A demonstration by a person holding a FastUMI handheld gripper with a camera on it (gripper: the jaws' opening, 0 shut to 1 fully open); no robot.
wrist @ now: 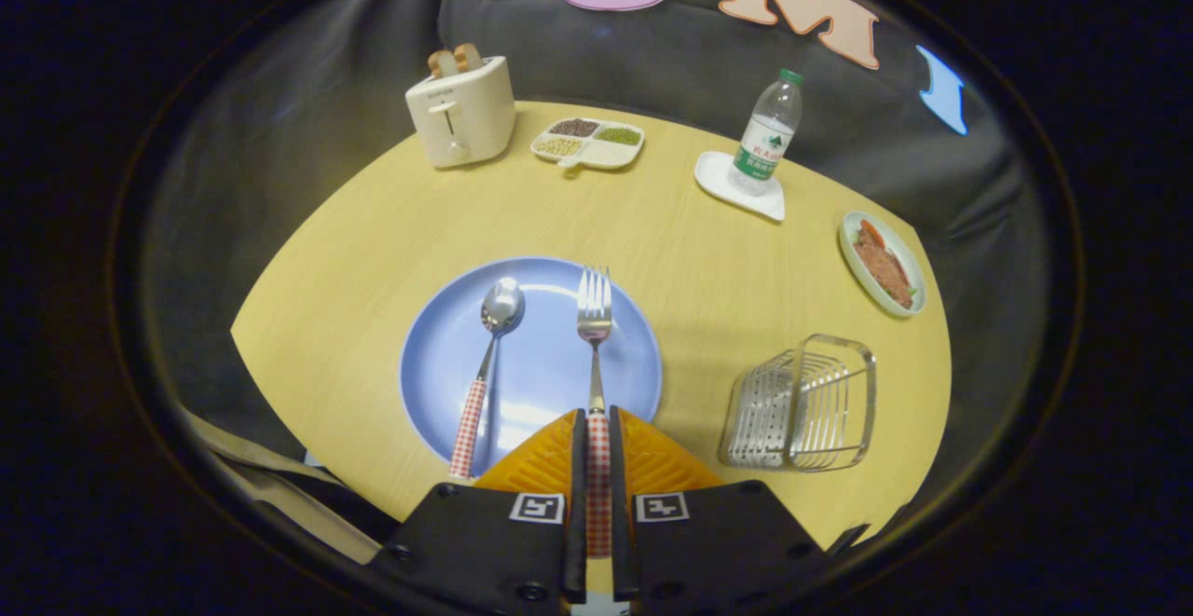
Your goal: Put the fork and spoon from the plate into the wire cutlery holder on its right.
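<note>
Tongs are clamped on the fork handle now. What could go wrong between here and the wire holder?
1. The tongs pinch the fork at its handle end, so the long tine end may swing or slip on lifting.
2. The spoon lies close beside it on the plate; a sideways drag could knock it.
3. The wire cutlery holder looks light and might tip if the tines catch.

Landmark: blue plate [531,383]. Gripper [597,448] fingers closed on fork [594,336] handle at the plate's near rim. Spoon [485,364] lies left of the fork on the plate, gap between them open. Right of the plate: bare tabletop [708,253], then wire cutlery holder [802,406], nothing between. Toaster [461,111], divided snack tray [589,143], bottle [769,131] and food dish [883,262] sit well beyond the plate.
</note>
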